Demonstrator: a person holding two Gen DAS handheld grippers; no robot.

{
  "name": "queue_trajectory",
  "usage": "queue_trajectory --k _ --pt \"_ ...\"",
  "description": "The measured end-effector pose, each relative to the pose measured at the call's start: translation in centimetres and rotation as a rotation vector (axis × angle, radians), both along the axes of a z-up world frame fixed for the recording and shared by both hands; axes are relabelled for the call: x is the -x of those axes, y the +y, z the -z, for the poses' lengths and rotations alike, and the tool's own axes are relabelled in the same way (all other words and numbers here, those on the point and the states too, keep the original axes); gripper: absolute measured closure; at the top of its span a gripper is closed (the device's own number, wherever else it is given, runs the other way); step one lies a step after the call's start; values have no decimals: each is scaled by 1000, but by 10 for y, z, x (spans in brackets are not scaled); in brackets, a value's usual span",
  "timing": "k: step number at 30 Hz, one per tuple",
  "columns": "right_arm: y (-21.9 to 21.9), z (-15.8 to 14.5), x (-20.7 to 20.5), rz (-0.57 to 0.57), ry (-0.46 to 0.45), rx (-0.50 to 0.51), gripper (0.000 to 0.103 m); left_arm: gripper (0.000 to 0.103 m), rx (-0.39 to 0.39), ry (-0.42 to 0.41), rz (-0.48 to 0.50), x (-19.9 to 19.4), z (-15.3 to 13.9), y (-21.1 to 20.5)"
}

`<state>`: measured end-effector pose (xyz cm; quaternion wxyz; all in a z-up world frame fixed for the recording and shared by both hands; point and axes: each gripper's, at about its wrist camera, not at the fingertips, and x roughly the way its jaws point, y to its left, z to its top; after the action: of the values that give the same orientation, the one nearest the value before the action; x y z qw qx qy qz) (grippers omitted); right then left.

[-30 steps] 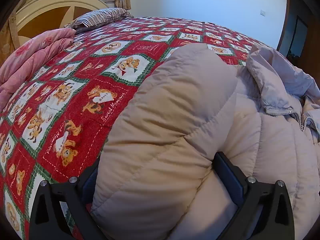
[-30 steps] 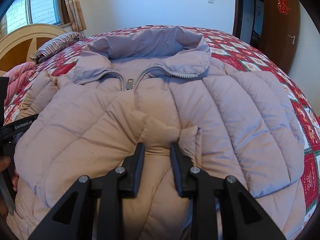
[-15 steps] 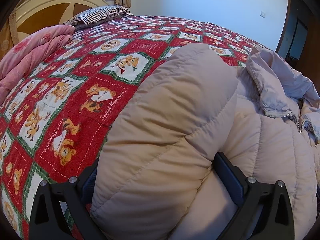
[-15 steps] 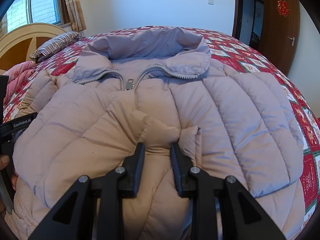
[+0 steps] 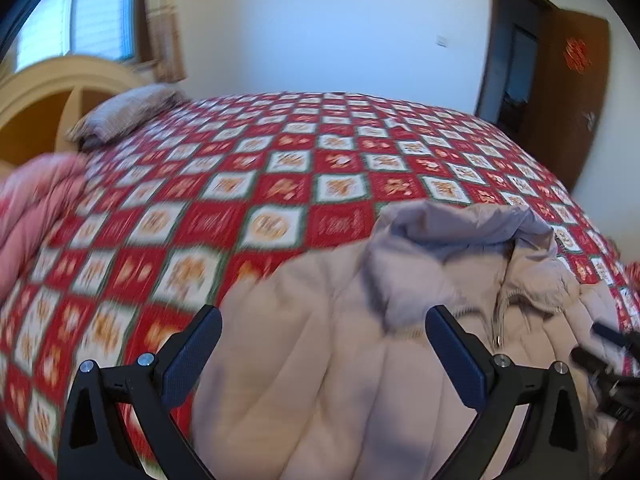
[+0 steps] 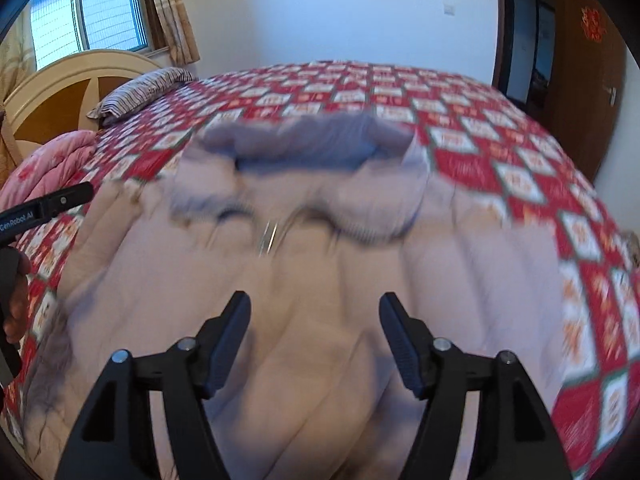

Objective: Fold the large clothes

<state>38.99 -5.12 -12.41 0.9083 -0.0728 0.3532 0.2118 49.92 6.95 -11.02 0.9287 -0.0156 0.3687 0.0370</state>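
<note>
both pairs of fingers stand apart, my right gripper [image 6: 314,332] opening further, my left gripper [image 5: 324,344] gripping nothing. one puffy coat [image 5: 340,360] lies on the bed [image 5: 280,184], collar [image 6: 312,148] away from me. risk: springy padding could unfold once freed. one pillow [image 6: 148,88], one pink blanket [image 5: 36,200].

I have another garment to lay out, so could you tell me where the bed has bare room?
The red patchwork quilt lies bare from the striped pillow across to the door side, beyond the beige puffer jacket's collar. Crowded: the pink folded blanket at the left edge.
</note>
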Motion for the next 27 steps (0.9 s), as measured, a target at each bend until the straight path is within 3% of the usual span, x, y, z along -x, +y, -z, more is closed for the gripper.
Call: queue_trajectory --k 5,12,15,16,17,18,19,22,27 --pt "15 -23 -50 37 -68 98 32 1 -93 70 27 -65 17 -22" --pt "38 -21 -106 19 -75 198 31 1 -103 123 33 -119 43 -28" --pt "49 -9 -124 -15 -73 261 33 5 -101 96 52 -127 47 -32" --pt "52 -4 -130 -26 -75 284 47 26 -85 83 67 -130 46 -32" --pt "54 -1 -134 -40 -71 294 58 63 -52 89 97 -133 47 -32" --pt "54 1 -138 -42 -67 300 79 83 -11 117 137 -136 49 -31" --pt "53 2 -140 -38 -63 297 91 99 10 130 159 -137 48 -33" --pt "48 -4 -134 -50 -82 272 96 100 -35 52 174 -122 34 -37" --pt "31 -21 -108 -89 -123 230 99 101 10 -16 200 -90 15 -28"
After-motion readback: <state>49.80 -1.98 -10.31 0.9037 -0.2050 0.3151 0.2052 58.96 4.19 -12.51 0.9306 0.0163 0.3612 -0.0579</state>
